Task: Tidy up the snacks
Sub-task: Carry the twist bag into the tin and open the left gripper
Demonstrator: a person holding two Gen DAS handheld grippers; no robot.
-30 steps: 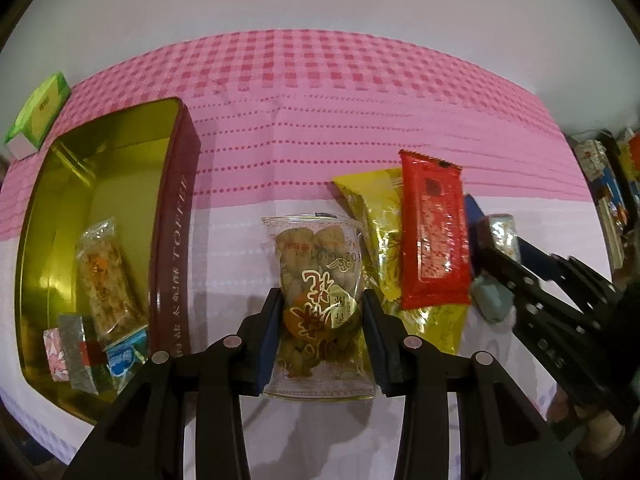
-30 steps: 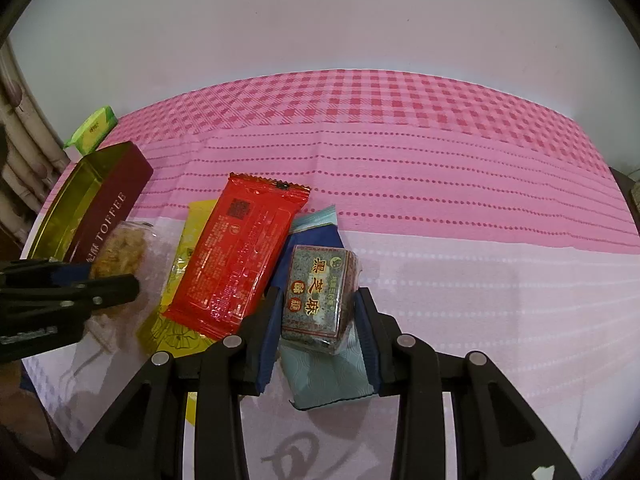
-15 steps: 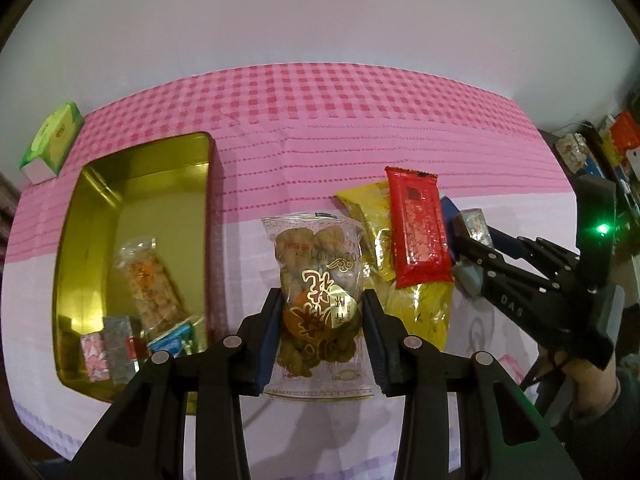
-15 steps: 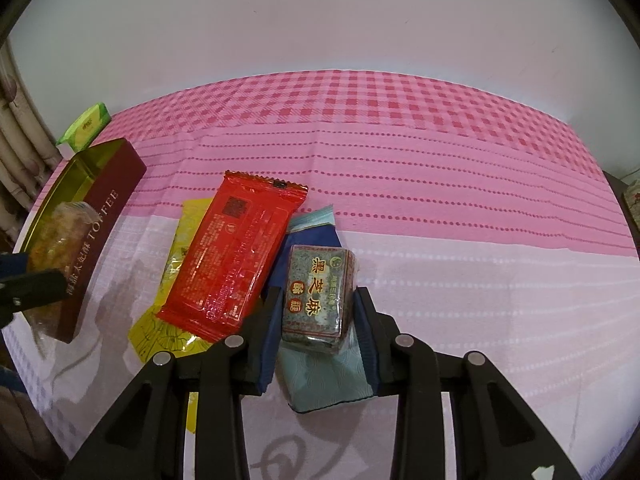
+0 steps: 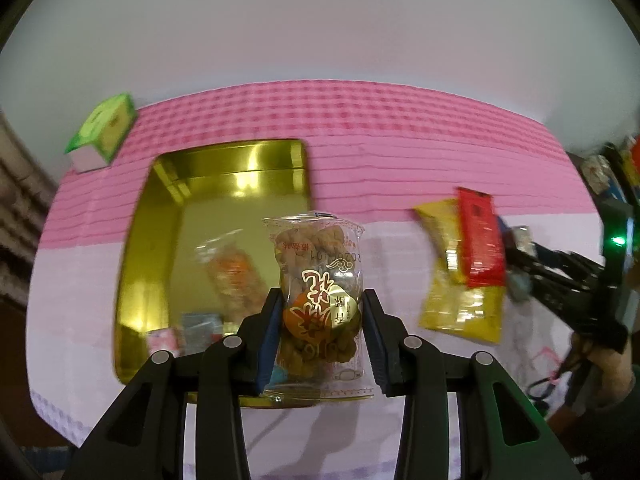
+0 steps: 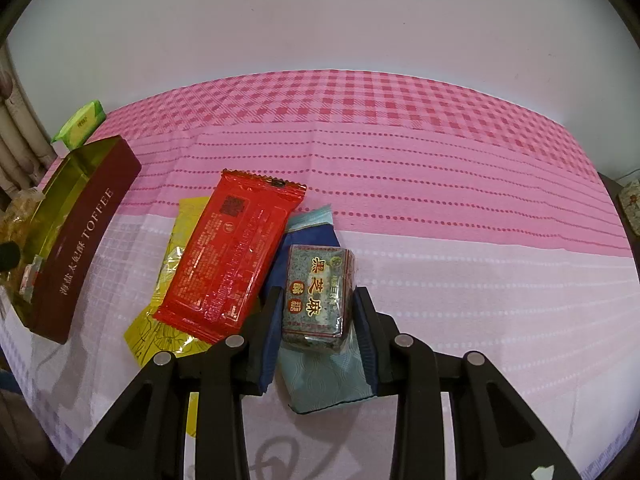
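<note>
Now the left gripper (image 5: pixel 320 334) has carried its clear bag (image 5: pixel 318 280) over the gold tin (image 5: pixel 136 264), squeezed tight. Let go crooked and it may catch the rim. The right gripper (image 6: pixel 316 320) pinches a small dark pack (image 6: pixel 318 292) near the red pack (image 6: pixel 232 256).

A table covered with a pink cloth (image 6: pixel 400 168) carries everything: the cloth is checked toward the far edge, dotted in stripes across the middle, and pale toward the near edge. At the far left corner sits a small green box (image 6: pixel 80 124). Just nearer than it, along the left edge, an open gold tin (image 5: pixel 224 216) with a dark red outer wall lies flat. In the middle a yellow packet (image 6: pixel 168 280) rests on the cloth with a red packet (image 6: pixel 232 256) overlapping it. Right beside these lie a dark blue wrapper (image 6: pixel 312 236) and a pale teal wrapper (image 6: pixel 328 376).
</note>
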